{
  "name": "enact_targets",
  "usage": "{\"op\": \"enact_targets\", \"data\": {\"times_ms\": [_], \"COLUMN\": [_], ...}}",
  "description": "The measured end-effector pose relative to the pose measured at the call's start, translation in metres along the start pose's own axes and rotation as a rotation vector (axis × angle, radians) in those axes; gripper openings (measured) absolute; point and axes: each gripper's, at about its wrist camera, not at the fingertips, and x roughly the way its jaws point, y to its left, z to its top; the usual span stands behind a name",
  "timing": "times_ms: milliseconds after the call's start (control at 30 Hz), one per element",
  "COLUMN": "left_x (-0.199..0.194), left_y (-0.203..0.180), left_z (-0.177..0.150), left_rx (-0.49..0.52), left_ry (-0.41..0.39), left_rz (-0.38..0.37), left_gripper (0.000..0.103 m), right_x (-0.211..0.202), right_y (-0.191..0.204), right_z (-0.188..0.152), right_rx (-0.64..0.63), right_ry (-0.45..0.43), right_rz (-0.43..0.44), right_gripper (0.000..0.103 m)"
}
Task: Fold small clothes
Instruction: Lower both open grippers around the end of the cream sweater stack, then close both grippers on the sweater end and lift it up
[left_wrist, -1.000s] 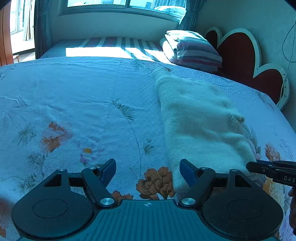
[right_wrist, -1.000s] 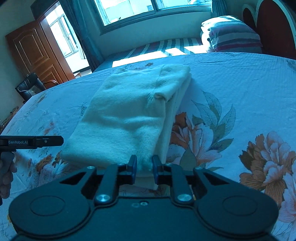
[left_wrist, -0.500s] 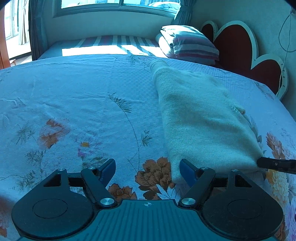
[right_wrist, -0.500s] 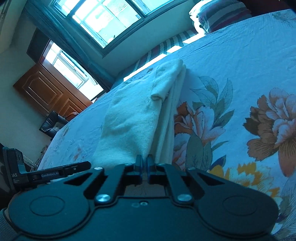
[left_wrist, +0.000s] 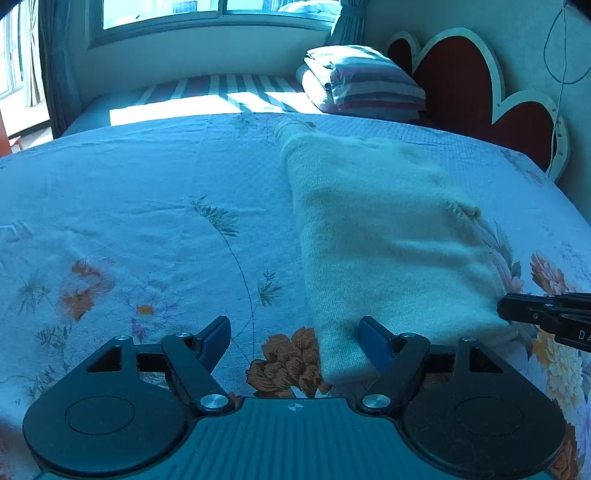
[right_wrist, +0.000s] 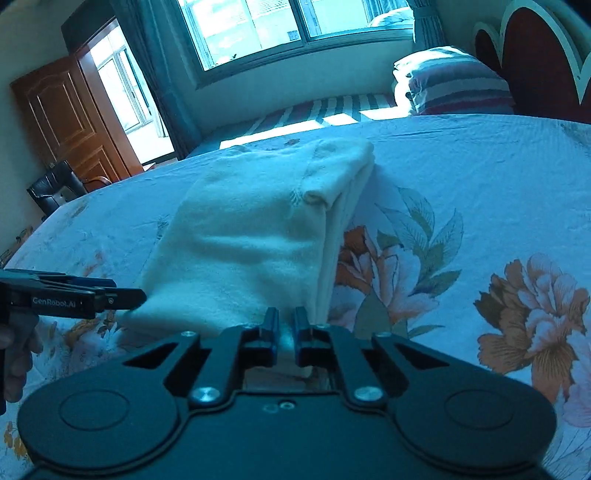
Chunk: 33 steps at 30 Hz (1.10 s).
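Observation:
A cream knitted garment (left_wrist: 388, 236) lies folded lengthwise in a long strip on the floral bedsheet (left_wrist: 147, 206). It also shows in the right wrist view (right_wrist: 258, 236). My left gripper (left_wrist: 295, 336) is open and low over the bed, with the garment's near left corner by its right finger. My right gripper (right_wrist: 285, 325) is shut on the garment's near right corner. The right gripper's tip (left_wrist: 539, 314) shows at the right edge of the left wrist view. The left gripper (right_wrist: 92, 295) shows at the left in the right wrist view.
A striped pillow (left_wrist: 365, 85) and a red heart-shaped headboard (left_wrist: 465, 77) stand at the far right. A window (right_wrist: 295, 26) is behind the bed. A wooden door (right_wrist: 70, 122) and a dark chair (right_wrist: 55, 184) stand at the far left.
My right gripper closed onto the garment's near corner, dipped low and came back level. My left gripper stayed open and crept a little toward the near left corner.

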Motion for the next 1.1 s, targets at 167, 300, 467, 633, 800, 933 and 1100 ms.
{"op": "enact_targets", "data": {"times_ms": [167, 300, 467, 633, 800, 933, 1100], "left_x": [0.0, -0.015, -0.038, -0.053, -0.041, -0.021, 0.025], "left_y": [-0.008, -0.016, -0.011, 0.03, 0.095, 0.116, 0.106], "left_z": [-0.002, 0.002, 0.002, 0.011, 0.012, 0.018, 0.044], "left_rx": [0.042, 0.076, 0.1, -0.008, -0.265, -0.334, -0.308], "left_ry": [0.04, 0.039, -0.006, -0.058, 0.007, 0.018, 0.078], "left_rz": [0.048, 0.097, 0.088, -0.043, -0.196, -0.364, -0.485], "left_gripper": [0.076, 0.079, 0.096, 0.103, 0.103, 0.103, 0.097], "right_x": [-0.01, 0.002, -0.028, -0.057, -0.072, -0.066, -0.023], "right_y": [0.017, 0.01, -0.002, -0.025, -0.056, -0.078, -0.102], "right_z": [0.004, 0.008, 0.015, 0.016, 0.023, 0.027, 0.035], "right_rx": [-0.081, -0.053, 0.055, 0.22, 0.338, 0.433, 0.533], "right_ry": [-0.064, 0.061, 0.01, -0.046, -0.095, -0.095, -0.035], "right_rz": [-0.034, -0.048, 0.024, 0.036, 0.053, 0.118, 0.206], "right_gripper": [0.031, 0.038, 0.039, 0.046, 0.085, 0.097, 0.095]}}
